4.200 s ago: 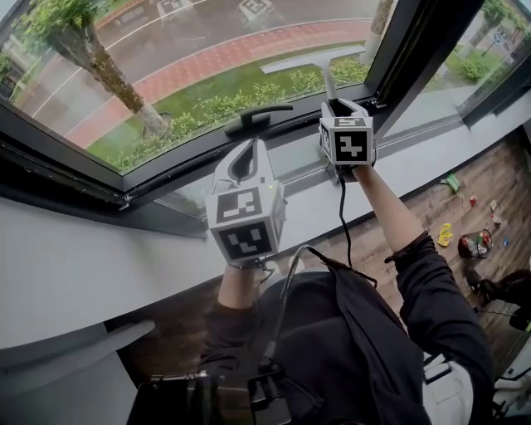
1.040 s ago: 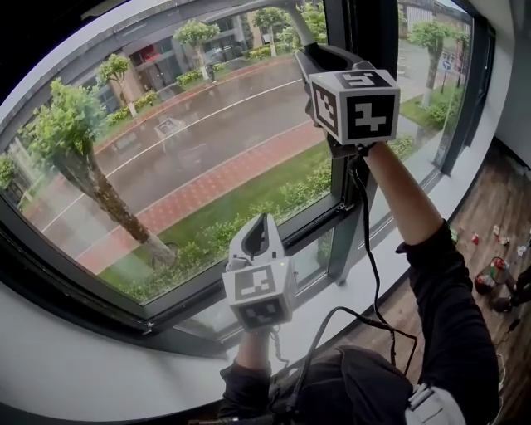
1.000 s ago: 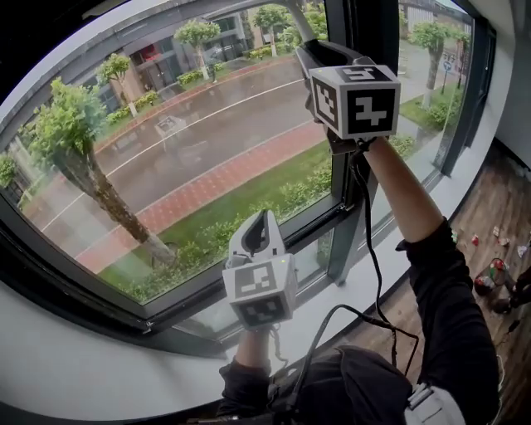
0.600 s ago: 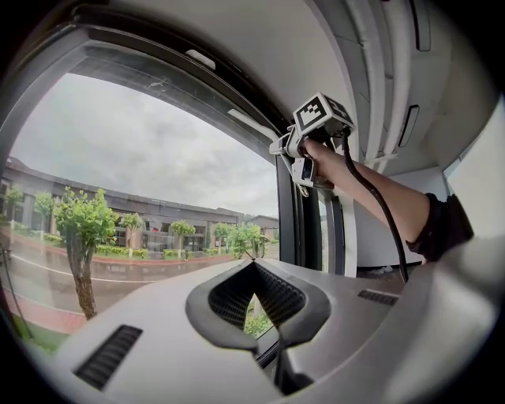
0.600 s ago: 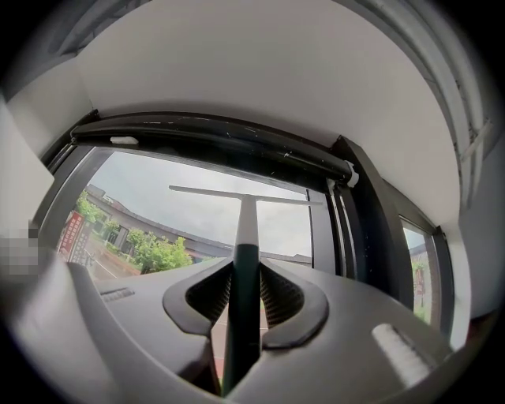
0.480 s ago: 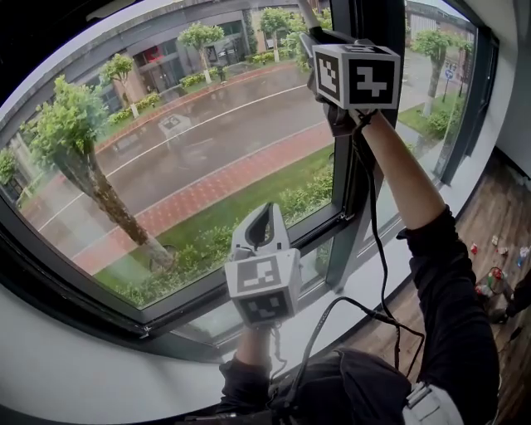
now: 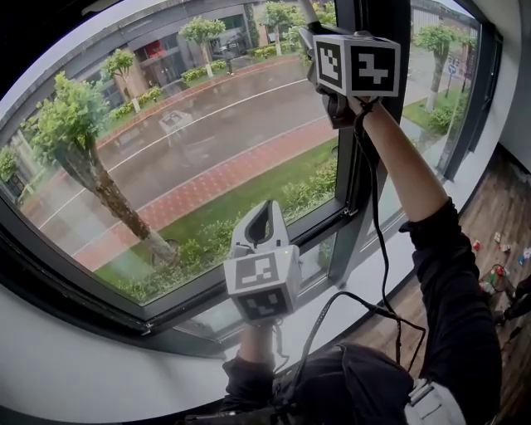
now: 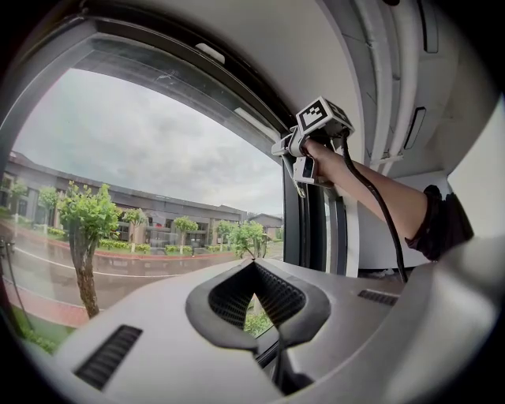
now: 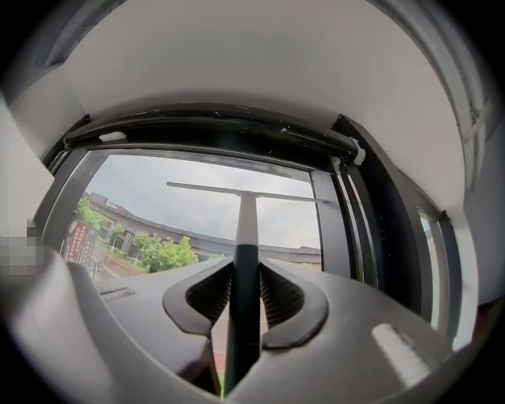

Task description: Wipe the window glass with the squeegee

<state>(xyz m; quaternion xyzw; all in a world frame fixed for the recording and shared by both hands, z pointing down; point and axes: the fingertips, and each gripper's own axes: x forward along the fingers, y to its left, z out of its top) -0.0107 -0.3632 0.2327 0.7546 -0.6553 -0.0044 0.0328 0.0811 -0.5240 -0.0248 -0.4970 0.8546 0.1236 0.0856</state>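
Observation:
The squeegee has a dark green handle [image 9: 243, 308], a white neck and a thin blade [image 9: 245, 192] lying across the top of the window glass [image 9: 197, 217], just below the upper frame. My right gripper [image 9: 243, 296] is shut on the handle. In the head view this gripper [image 7: 315, 35] is raised high beside the dark mullion, and only a bit of the squeegee neck [image 7: 308, 10] shows. My left gripper [image 7: 264, 217] hangs low before the glass [image 7: 182, 141], shut with nothing in it. In the left gripper view its jaws [image 8: 254, 267] meet at the tips.
A dark mullion [image 7: 377, 124] stands right of the pane, with a second pane beyond it. The pale sill [image 7: 75, 365] runs below. A black cable [image 7: 377, 249] hangs from the right gripper. Small things lie on the wooden floor [image 7: 498, 249].
The right gripper has carried the squeegee from the bottom of the pane up to its top, still rising slightly over the last second. The left gripper has barely moved.

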